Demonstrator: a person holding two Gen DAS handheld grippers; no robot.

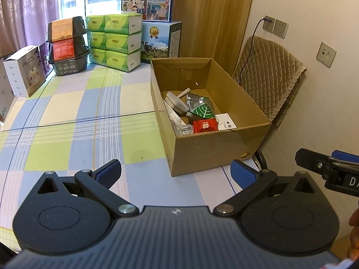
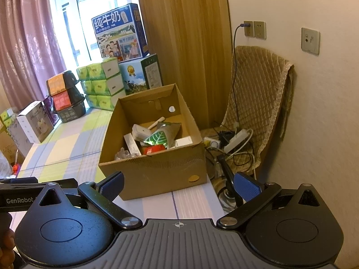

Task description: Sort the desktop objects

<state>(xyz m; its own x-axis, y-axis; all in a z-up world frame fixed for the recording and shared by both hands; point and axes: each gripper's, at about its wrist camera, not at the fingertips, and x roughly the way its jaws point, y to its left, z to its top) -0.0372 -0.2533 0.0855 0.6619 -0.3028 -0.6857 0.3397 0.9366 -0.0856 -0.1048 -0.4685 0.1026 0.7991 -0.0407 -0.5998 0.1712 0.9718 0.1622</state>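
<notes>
Open brown cardboard box at table's right edge, holding green leaf packet and red sachet; left gripper and right gripper both spread wide, empty.

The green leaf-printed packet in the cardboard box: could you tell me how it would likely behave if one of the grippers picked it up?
The green leaf-printed packet looks like thin foil pouch material, so it would probably crumple and flop rather than stay stiff. It appears flat and likely light. Its glossy surface may slip between the pads, and it leans on other items in the cardboard box, so lifting it could shift them.
</notes>
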